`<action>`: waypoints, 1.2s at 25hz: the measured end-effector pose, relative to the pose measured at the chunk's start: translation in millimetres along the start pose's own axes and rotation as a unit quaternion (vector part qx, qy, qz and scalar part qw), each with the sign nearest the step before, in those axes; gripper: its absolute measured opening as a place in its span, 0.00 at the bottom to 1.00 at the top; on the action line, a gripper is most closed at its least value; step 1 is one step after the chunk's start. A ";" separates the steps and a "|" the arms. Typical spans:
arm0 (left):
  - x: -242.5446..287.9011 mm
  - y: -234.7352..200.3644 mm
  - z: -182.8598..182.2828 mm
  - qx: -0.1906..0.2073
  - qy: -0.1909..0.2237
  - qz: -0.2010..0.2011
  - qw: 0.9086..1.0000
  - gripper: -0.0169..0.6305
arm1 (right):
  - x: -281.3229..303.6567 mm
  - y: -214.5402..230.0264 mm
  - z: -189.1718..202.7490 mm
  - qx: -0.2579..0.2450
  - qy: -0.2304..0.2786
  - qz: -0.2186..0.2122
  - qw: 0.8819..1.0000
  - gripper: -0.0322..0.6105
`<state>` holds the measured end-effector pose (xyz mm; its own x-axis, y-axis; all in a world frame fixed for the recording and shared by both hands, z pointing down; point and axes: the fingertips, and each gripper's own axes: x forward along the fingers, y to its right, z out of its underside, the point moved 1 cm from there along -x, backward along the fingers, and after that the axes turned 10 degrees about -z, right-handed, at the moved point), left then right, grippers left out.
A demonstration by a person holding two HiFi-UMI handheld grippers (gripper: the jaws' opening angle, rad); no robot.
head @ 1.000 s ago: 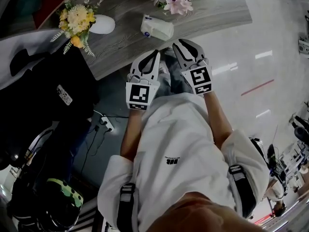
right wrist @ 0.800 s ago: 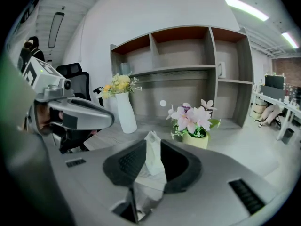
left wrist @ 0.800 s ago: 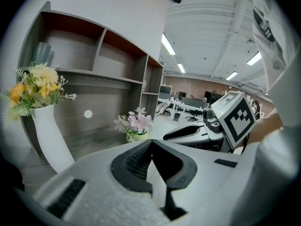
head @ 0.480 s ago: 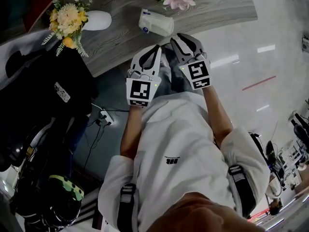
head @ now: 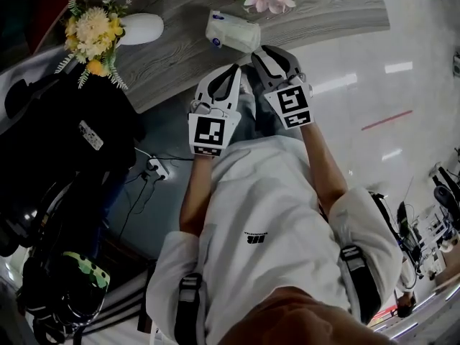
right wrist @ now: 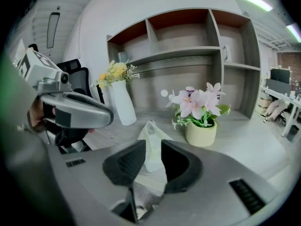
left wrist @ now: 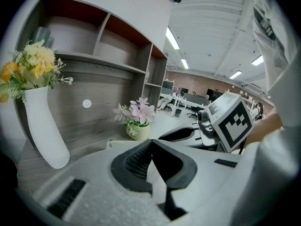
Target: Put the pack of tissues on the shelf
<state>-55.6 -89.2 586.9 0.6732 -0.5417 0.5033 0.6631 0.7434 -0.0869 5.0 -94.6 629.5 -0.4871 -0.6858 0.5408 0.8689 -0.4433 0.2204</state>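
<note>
Tissues (head: 231, 33) lie between white vase (head: 141, 29) and flowerpot (right wrist: 201, 133).

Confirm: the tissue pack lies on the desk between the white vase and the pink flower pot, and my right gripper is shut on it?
No: the right gripper is not shut on the tissue pack. The right gripper view shows its jaws apart, just opened wider, nothing held between them; the pack lies beyond, on the desk between the white vase and the pink flower pot.
</note>
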 end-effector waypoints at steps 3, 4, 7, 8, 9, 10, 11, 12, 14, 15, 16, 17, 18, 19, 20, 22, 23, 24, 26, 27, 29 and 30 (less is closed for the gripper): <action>3.9 -1.1 2.4 -0.003 -0.005 0.000 1.000 0.07 | 4.4 0.9 5.1 0.005 -0.007 -0.004 1.000 0.21; 5.1 -1.5 3.2 -0.004 -0.007 0.000 1.000 0.07 | 5.9 1.3 6.9 0.006 -0.010 -0.004 1.000 0.21; 8.4 -2.9 5.6 -0.005 -0.011 0.001 1.000 0.07 | 10.5 3.1 11.5 0.008 -0.016 -0.006 1.000 0.21; 9.3 -3.4 6.5 -0.006 -0.012 0.001 1.000 0.07 | 12.0 3.6 12.7 0.008 -0.018 -0.007 1.000 0.21; 10.1 -3.9 7.5 -0.007 -0.014 0.001 1.000 0.07 | 13.4 3.9 14.0 0.009 -0.019 -0.008 1.000 0.21; 10.8 -4.2 8.4 -0.007 -0.016 0.001 1.000 0.07 | 14.8 4.1 15.3 0.010 -0.021 -0.009 1.000 0.21; 11.5 -4.5 9.3 -0.008 -0.017 0.002 1.000 0.07 | 16.1 4.4 16.5 0.010 -0.023 -0.010 1.000 0.21; 12.3 -4.8 10.0 -0.009 -0.018 0.002 1.000 0.07 | 17.5 4.6 17.4 0.011 -0.024 -0.011 1.000 0.21; 14.0 -5.4 11.1 -0.011 -0.020 0.002 1.000 0.07 | 20.4 5.5 18.8 0.013 -0.025 -0.012 1.000 0.21; 14.7 -5.8 11.7 -0.011 -0.021 0.002 1.000 0.07 | 22.0 5.9 19.5 0.013 -0.026 -0.013 0.999 0.21; 15.2 -6.1 12.5 -0.011 -0.023 0.002 1.000 0.07 | 23.7 6.1 20.4 0.014 -0.028 -0.014 0.999 0.21; 15.5 -6.3 13.4 -0.012 -0.025 0.002 1.000 0.07 | 25.3 6.2 21.4 0.015 -0.029 -0.015 0.999 0.22; 15.8 -6.5 14.3 -0.012 -0.026 0.002 1.000 0.07 | 26.8 6.2 22.4 0.016 -0.030 -0.016 0.999 0.22; 16.1 -6.7 15.0 -0.013 -0.028 0.002 1.000 0.07 | 28.2 6.5 23.4 0.017 -0.032 -0.017 0.999 0.22; 16.4 -7.0 15.6 -0.014 -0.029 0.001 0.999 0.07 | 29.6 6.9 24.3 0.017 -0.033 -0.017 0.999 0.22; 17.0 -8.0 16.6 -0.015 -0.030 0.000 0.999 0.07 | 32.2 7.4 26.2 0.018 -0.036 -0.019 0.999 0.22; 17.2 -8.4 17.0 -0.016 -0.031 0.000 0.999 0.07 | 33.5 7.4 27.4 0.018 -0.038 -0.020 0.999 0.22; 17.3 -9.0 17.4 -0.017 -0.031 -0.001 0.999 0.07 | 34.9 7.3 28.8 0.018 -0.041 -0.021 0.999 0.22; 17.4 -10.0 18.5 -0.019 -0.033 -0.002 0.999 0.07 | 37.6 6.6 31.3 0.017 -0.046 -0.024 0.998 0.22; 17.4 -10.4 19.1 -0.019 -0.033 -0.002 0.999 0.07 | 38.7 6.2 32.2 0.016 -0.049 -0.025 0.998 0.22; 17.4 -10.9 20.1 -0.020 -0.034 -0.003 0.999 0.07 | 40.1 5.7 33.2 0.013 -0.052 -0.025 0.998 0.21; 17.4 -11.2 20.4 -0.020 -0.034 -0.003 0.999 0.07 | 40.7 5.6 33.4 0.013 -0.053 -0.026 0.998 0.21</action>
<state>-58.0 -98.9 614.1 0.6457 -0.5179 0.5612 0.6812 0.7227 -0.1169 -7.0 -105.7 679.8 -0.5200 -0.5977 0.6101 0.8458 -0.4602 0.2700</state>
